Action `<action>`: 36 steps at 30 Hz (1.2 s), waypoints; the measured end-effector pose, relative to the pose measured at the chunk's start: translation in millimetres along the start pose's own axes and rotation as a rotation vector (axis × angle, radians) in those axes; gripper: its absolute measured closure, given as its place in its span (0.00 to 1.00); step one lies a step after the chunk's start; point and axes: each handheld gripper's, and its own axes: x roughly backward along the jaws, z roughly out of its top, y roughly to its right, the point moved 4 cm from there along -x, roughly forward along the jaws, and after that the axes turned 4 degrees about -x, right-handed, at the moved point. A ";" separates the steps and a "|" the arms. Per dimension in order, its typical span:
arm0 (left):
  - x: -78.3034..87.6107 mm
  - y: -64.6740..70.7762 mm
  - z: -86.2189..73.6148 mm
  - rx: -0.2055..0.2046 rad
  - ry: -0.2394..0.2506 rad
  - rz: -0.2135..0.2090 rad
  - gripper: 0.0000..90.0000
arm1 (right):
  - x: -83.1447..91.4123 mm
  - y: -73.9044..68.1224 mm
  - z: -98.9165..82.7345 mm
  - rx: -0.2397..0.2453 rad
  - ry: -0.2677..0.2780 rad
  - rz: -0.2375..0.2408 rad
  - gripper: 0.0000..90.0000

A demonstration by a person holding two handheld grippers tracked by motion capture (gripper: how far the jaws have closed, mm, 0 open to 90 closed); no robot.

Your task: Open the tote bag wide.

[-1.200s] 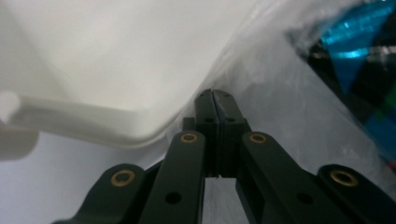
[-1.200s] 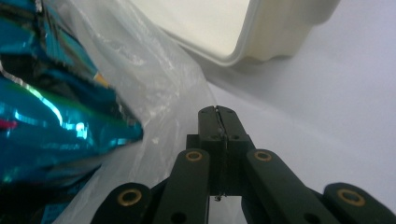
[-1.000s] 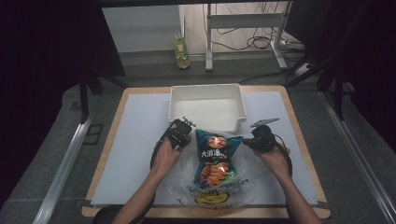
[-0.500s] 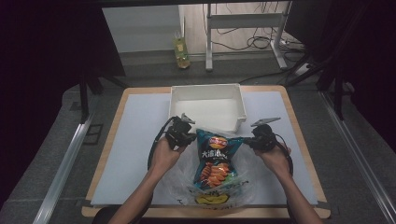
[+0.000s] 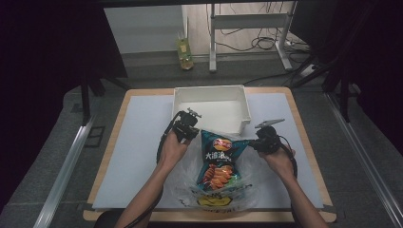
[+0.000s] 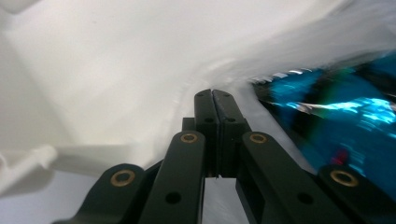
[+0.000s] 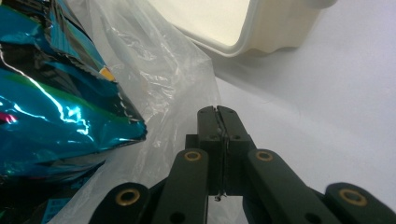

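A teal chip bag [image 5: 218, 164] lies partly inside a clear plastic bag [image 5: 186, 183] near the table's front edge. My left gripper [image 5: 188, 132] is at the plastic bag's upper left edge, shut on the film. My right gripper [image 5: 258, 142] is shut on the upper right edge. In the left gripper view the jaws [image 6: 212, 94] are pressed together against blurred white film, with the chip bag [image 6: 341, 112] to the right. In the right gripper view the closed jaws [image 7: 218, 110] pinch a thin strip of the plastic bag [image 7: 173, 70], and the chip bag [image 7: 51, 107] lies to the left.
A white rectangular bin [image 5: 209, 89] stands just beyond both grippers at the back middle of the white mat [image 5: 138, 142]; its corner [image 7: 261, 32] is close in the right gripper view. A yellow-green bottle [image 5: 184, 53] stands on the floor beyond the table.
My left gripper has risen a little and moved toward the bin, taking the plastic bag's left edge with it. The right gripper has stayed where it was.
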 end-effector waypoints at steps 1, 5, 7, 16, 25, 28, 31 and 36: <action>0.0 0.0 0.0 0.000 0.000 0.000 0.99 | 0.0 0.0 0.0 0.000 0.000 0.000 0.98; -7.4 0.0 0.7 0.015 -0.013 -0.051 0.99 | -0.8 0.2 -2.1 -0.006 -0.005 0.005 0.98; -9.2 5.0 -3.4 0.007 -0.031 -0.068 0.99 | -0.3 0.7 -3.8 -0.007 -0.005 0.008 0.98; -12.6 18.6 -39.9 -0.016 -0.089 -0.103 0.99 | 2.3 -4.0 -22.7 0.003 -0.020 0.020 0.98; -2.3 27.0 -64.7 -0.034 -0.099 -0.077 0.99 | 4.0 -12.6 -36.6 0.057 -0.051 -0.005 0.98; 4.0 26.4 -73.9 -0.036 -0.104 -0.071 0.99 | 7.2 -12.5 -40.0 0.061 -0.054 -0.015 0.99; 9.4 25.5 -81.1 -0.043 -0.113 -0.070 0.99 | 10.5 -12.3 -43.0 0.073 -0.058 -0.025 0.99; 25.3 21.5 -105.2 -0.027 -0.118 -0.083 0.99 | 22.4 -12.4 -55.5 0.075 -0.064 -0.056 0.99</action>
